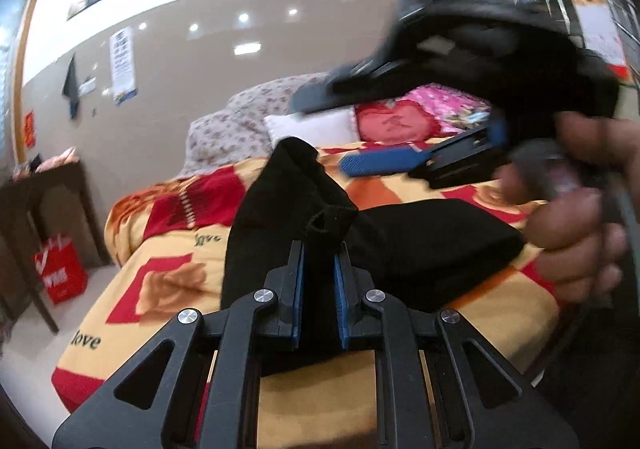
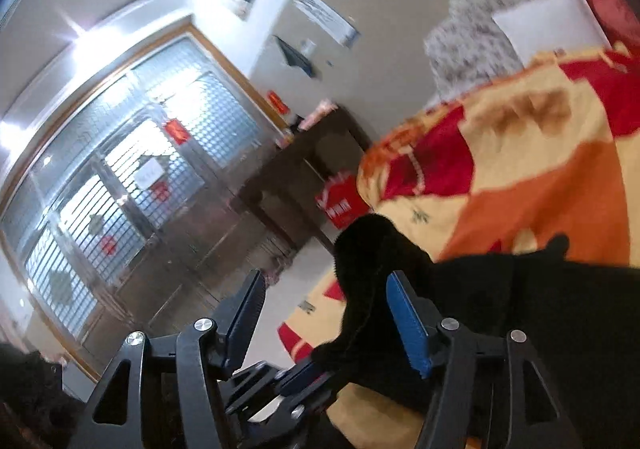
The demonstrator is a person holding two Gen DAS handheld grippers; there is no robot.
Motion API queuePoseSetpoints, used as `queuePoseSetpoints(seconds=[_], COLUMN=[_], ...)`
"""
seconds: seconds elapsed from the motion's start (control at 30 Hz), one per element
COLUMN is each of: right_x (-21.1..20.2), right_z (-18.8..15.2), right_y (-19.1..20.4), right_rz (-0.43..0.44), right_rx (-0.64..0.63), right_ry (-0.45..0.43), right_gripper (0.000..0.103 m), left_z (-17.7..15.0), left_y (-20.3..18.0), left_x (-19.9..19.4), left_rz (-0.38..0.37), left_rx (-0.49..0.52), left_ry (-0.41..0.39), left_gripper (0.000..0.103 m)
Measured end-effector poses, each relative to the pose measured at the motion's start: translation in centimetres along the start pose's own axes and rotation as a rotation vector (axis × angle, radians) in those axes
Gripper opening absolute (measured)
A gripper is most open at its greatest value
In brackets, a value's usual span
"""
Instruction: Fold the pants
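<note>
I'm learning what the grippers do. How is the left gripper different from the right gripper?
The left gripper is shut on the black pants; the right gripper is open, holding nothing. The left gripper looks sharp up close, while the right gripper is blurred and higher above the blanket. Both have blue pads.

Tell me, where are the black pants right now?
The black pants lie on the yellow-and-red blanket on the bed, one bunched part pinched in the left gripper, low centre in the left wrist view.
</note>
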State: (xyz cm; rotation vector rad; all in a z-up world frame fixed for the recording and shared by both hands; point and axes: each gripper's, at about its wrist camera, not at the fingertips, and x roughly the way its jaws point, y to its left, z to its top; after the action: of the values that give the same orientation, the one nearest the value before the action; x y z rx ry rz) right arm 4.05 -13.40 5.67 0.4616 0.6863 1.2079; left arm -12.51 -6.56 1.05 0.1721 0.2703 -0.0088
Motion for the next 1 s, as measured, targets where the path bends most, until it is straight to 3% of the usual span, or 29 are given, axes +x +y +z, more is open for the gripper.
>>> queuePoseSetpoints(seconds=[0.1, 0.3, 0.37, 0.53, 0.63, 0.77, 0.8, 0.87, 0.9, 0.93, 1.0], right_x=[0.4, 1.2, 0.8, 2.0, 2.0, 0.4, -0.2, -1.4, -1.8, -2.1, -2.0], right_z=[-0.1, 0.4, 0.6, 1.1, 0.5, 0.1, 0.0, 0.1, 0.1, 0.3, 0.8], right_y=[-1.2, -2.4, -3.6, -4.5, -4.5, -5.2, -5.5, -6.2, -6.6, -6.9, -6.9], right_rz=[-0.001, -0.129, -0.155, -0.145, -0.150, -0.195, -0.208, -0.211, -0.207, -0.201, -0.208], right_rx=[0.041, 0.045, 0.086, 0.088, 0.088, 0.135, 0.147, 0.180, 0.195, 0.197, 0.171], right_ry=[0.019, 0.056, 0.077, 0.123, 0.133, 0.083, 0.050, -0.015, -0.040, -0.056, -0.055], right_gripper=[0.061, 0.060, 0.040, 0.027, 0.027, 0.034, 0.036, 0.051, 0.052, 0.053, 0.053], left_z=[0.0, 0.2, 0.2, -0.1, 0.2, -0.1, -0.1, 0.0, -0.1, -0.2, -0.4], left_y=[-0.8, -1.4, -2.1, -3.4, -2.3, -0.7, -0.5, -0.1, -0.1, 0.0, 0.0], left_x=[-0.3, -0.8, -1.3, -1.5, -2.1, -1.3, -1.2, -1.4, -1.3, -1.3, -1.0], left_rz=[-0.015, -0.054, -0.080, -0.090, -0.067, 0.009, 0.020, 0.028, 0.027, 0.025, 0.010], left_rx=[0.027, 0.034, 0.052, 0.087, 0.031, -0.022, -0.032, -0.048, -0.048, -0.048, -0.053], left_ry=[-0.007, -0.024, -0.037, -0.031, -0.034, 0.030, 0.036, 0.033, 0.031, 0.034, 0.050], left_gripper=[0.013, 0.012, 0.012, 0.012, 0.012, 0.013, 0.016, 0.039, 0.059, 0.066, 0.066])
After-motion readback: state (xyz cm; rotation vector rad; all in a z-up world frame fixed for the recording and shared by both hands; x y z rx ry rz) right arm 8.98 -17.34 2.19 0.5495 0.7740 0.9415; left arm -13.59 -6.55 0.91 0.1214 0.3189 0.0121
